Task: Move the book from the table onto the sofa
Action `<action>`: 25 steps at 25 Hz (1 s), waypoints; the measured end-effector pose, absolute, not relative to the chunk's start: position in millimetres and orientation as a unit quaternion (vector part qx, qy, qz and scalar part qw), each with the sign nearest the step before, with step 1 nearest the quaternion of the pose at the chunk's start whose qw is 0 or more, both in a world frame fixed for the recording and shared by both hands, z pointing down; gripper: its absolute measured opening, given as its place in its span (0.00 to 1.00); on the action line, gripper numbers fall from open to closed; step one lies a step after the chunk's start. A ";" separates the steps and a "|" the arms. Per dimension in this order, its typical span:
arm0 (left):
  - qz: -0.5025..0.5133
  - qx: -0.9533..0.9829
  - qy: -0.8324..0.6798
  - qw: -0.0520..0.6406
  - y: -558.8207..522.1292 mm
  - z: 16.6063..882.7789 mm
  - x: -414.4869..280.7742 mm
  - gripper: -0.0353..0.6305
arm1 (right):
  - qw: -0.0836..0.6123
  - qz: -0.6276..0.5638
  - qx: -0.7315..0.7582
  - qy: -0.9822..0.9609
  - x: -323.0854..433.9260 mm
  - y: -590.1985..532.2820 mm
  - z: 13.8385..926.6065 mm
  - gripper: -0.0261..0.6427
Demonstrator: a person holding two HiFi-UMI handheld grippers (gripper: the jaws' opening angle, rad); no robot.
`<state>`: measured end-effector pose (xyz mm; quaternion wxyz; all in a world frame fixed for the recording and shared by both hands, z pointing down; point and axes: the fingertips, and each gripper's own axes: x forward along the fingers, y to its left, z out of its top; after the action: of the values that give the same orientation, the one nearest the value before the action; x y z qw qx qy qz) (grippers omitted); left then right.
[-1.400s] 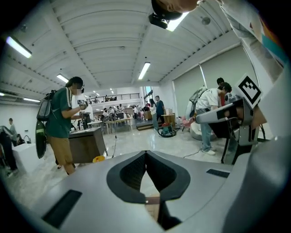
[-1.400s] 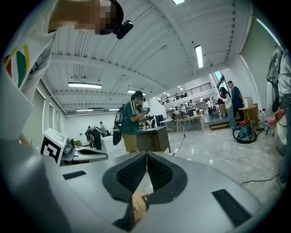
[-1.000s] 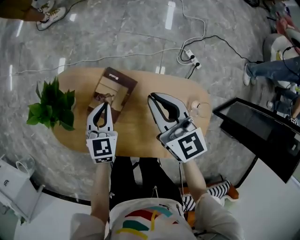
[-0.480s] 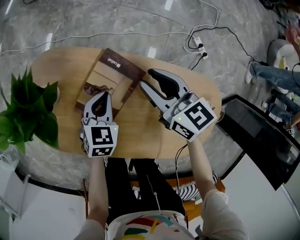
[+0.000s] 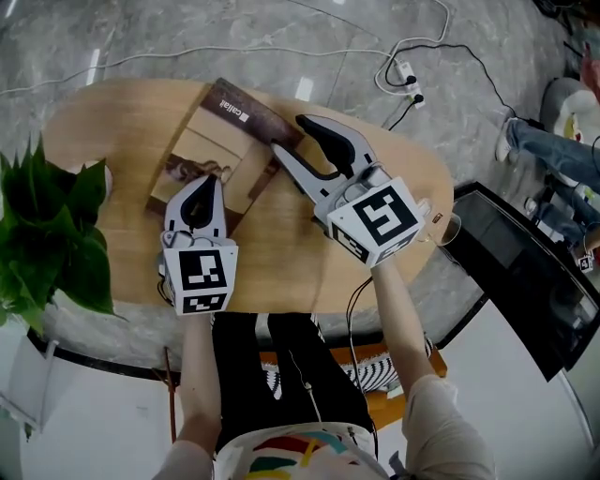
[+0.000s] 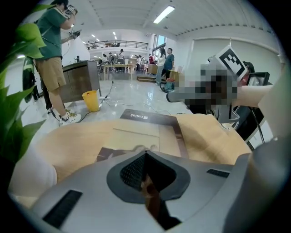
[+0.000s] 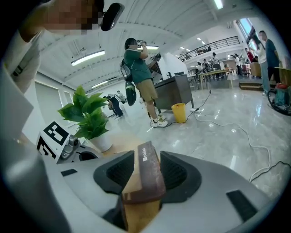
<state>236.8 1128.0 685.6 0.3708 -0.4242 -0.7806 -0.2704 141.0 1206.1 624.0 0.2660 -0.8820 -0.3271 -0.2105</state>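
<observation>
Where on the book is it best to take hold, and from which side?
Probably its right long edge, near the far corner, coming low from the right: the book lies flat on the table, so only its thin edges fit between jaws.

Glossy grey marble floor point(image 5: 234, 42), yellow bin point(image 6: 91, 100), bright ceiling strip lights point(image 6: 164, 14), distant railed mezzanine point(image 6: 118, 44)

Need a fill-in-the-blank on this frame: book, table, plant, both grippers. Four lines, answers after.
The ___ lies flat on the wooden table.
The potted plant stands at the table's ___ end in the head view.
The left gripper, at the book's near edge, has its jaws ___.
The right gripper's jaws stand ___, the book's edge between them.
Missing: book; left; shut; apart.
The right gripper's jaws have just been opening.
</observation>
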 end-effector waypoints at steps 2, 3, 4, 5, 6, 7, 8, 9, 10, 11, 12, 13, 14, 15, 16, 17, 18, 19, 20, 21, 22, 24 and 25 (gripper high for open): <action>-0.272 -0.426 -0.780 0.367 1132.4 686.2 233.8 0.06 | 0.269 -0.212 -0.885 -0.316 143.0 1207.7 627.0 0.31; -0.272 -0.428 -0.781 0.365 1135.4 686.3 232.1 0.06 | 0.269 -0.214 -0.886 -0.311 143.7 1209.2 628.1 0.31; -0.271 -0.429 -0.781 0.362 1139.1 686.2 230.2 0.06 | 0.267 -0.217 -0.887 -0.308 143.8 1211.2 629.6 0.31; -0.271 -0.430 -0.783 0.359 1143.5 686.1 228.0 0.06 | 0.264 -0.221 -0.887 -0.307 143.2 1213.7 631.6 0.31; -0.269 -0.431 -0.784 0.356 1148.7 686.0 225.6 0.06 | 0.261 -0.227 -0.887 -0.307 141.8 1217.0 634.3 0.31; -0.267 -0.431 -0.786 0.353 1154.3 685.8 223.2 0.06 | 0.256 -0.234 -0.886 -0.308 139.6 1221.0 637.6 0.31; -0.265 -0.431 -0.788 0.350 1160.2 685.6 220.8 0.06 | 0.253 -0.239 -0.886 -0.307 136.5 1225.5 641.3 0.31; -0.261 -0.431 -0.790 0.349 1166.0 685.4 218.4 0.06 | 0.252 -0.242 -0.886 -0.304 132.9 1230.6 645.0 0.32; -0.257 -0.431 -0.792 0.348 1171.7 685.2 216.1 0.06 | 0.258 -0.240 -0.886 -0.300 128.9 1236.4 648.5 0.33; -0.253 -0.430 -0.794 0.348 1177.1 685.0 213.9 0.06 | 0.269 -0.234 -0.887 -0.295 124.8 1242.8 651.8 0.35; -0.248 -0.430 -0.795 0.349 1182.1 684.6 211.8 0.06 | 0.284 -0.227 -0.886 -0.288 120.8 1249.6 655.3 0.38; -0.242 -0.429 -0.796 0.351 1186.7 684.2 209.8 0.06 | 0.302 -0.222 -0.884 -0.279 117.4 1256.3 659.2 0.41; -0.237 -0.428 -0.797 0.353 1191.0 683.8 208.0 0.06 | 0.320 -0.220 -0.882 -0.266 115.1 1262.4 663.9 0.42; -0.233 -0.427 -0.798 0.354 1195.0 683.4 206.3 0.06 | 0.338 -0.224 -0.879 -0.250 114.4 1267.6 668.9 0.42; -0.230 -0.427 -0.799 0.355 1198.6 683.0 204.6 0.06 | 0.353 -0.229 -0.877 -0.232 115.3 1271.7 673.4 0.42; -0.228 -0.427 -0.800 0.355 1201.9 682.6 203.1 0.06 | 0.366 -0.234 -0.875 -0.214 117.3 1275.1 677.1 0.42; -0.226 -0.427 -0.800 0.355 1204.8 681.9 201.9 0.06 | 0.377 -0.238 -0.873 -0.197 119.5 1278.2 680.2 0.42; -0.224 -0.427 -0.800 0.357 1207.1 681.4 201.1 0.06 | 0.388 -0.239 -0.871 -0.184 121.3 1281.3 683.5 0.42; -0.220 -0.426 -0.801 0.358 1208.6 681.3 200.7 0.06 | 0.399 -0.238 -0.868 -0.176 123.0 1284.4 687.4 0.42; -0.215 -0.426 -0.802 0.360 1209.5 681.5 200.8 0.06 | 0.411 -0.236 -0.864 -0.170 124.9 1287.3 691.5 0.42; -0.210 -0.426 -0.802 0.362 1209.9 681.7 201.2 0.06 | 0.423 -0.232 -0.860 -0.166 127.4 1289.8 695.2 0.42; -0.206 -0.425 -0.803 0.364 1210.3 681.8 201.2 0.06 | 0.442 -0.223 -0.855 -0.153 132.2 1293.2 700.6 0.42; -0.207 -0.424 -0.804 0.363 1210.5 681.6 200.7 0.06 | 0.454 -0.216 -0.852 -0.147 133.6 1294.2 702.5 0.42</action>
<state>200.7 1210.5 681.6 0.3629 -0.4238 -0.8037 -0.2068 133.6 1294.2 702.5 0.4535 -0.8521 -0.1467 -0.2163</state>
